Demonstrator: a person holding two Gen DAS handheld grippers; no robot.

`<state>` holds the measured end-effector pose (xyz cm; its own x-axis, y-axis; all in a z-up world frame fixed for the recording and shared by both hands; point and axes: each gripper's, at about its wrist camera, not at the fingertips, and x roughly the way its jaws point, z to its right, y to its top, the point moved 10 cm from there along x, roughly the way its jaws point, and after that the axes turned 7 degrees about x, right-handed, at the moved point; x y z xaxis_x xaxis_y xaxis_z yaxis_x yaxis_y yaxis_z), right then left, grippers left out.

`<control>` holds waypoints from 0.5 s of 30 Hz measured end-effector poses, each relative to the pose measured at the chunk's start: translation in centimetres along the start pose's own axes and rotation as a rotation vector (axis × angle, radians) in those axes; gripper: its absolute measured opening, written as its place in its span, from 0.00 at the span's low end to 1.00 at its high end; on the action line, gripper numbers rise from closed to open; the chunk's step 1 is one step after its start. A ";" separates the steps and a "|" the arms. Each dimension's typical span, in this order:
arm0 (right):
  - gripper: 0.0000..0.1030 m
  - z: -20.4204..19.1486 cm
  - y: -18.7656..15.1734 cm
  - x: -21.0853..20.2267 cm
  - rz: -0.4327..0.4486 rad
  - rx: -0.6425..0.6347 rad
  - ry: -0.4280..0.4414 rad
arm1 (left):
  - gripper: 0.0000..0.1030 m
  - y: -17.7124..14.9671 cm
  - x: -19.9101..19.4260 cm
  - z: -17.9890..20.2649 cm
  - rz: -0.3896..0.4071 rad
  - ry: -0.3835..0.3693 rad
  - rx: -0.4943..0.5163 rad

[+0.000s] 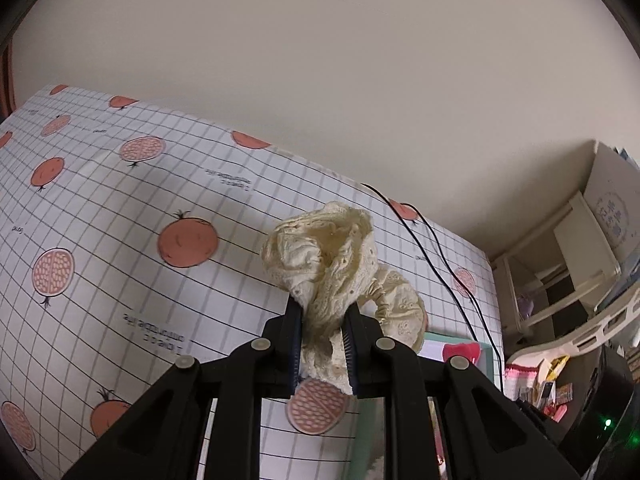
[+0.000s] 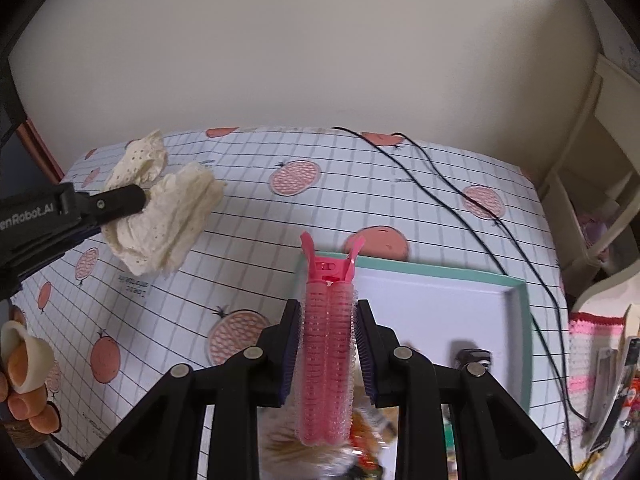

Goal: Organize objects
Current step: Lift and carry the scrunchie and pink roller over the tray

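While the left gripper (image 1: 322, 354) pinched a cream eyelet-lace fabric scrunchie (image 1: 336, 264) above the pomegranate-print tablecloth (image 1: 120, 208), the right gripper (image 2: 328, 354) clamped a pink plastic hair-roller clip (image 2: 328, 344) over the teal-rimmed tray's (image 2: 520, 300) left edge. Its springy bristles risked slipping; the limp lace might have snagged.

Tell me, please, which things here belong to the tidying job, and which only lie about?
Belong to the job:
- cream lace scrunchie, held in the left gripper
- pink hair roller clip, held in the right gripper
- teal-rimmed tray

Only lying about:
- black cable
- patterned tablecloth
- white shelf
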<state>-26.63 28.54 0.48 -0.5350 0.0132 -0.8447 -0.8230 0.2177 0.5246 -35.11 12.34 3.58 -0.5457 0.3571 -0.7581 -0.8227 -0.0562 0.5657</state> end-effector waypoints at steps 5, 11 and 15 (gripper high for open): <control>0.28 2.8 0.0 -0.3 -0.005 0.036 -0.021 | 0.18 -0.8 0.8 2.3 -0.019 -0.017 0.018; 0.28 5.8 0.1 -1.1 -0.003 0.079 -0.032 | 0.18 -2.0 1.8 5.3 -0.043 -0.033 0.059; 0.28 7.5 0.3 -1.6 0.005 0.099 -0.042 | 0.19 -2.7 2.4 6.9 -0.059 -0.043 0.082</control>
<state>-24.53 35.90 1.21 -0.5293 0.0547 -0.8467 -0.7961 0.3130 0.5179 -33.06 19.78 2.49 -0.4881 0.3970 -0.7773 -0.8363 0.0420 0.5467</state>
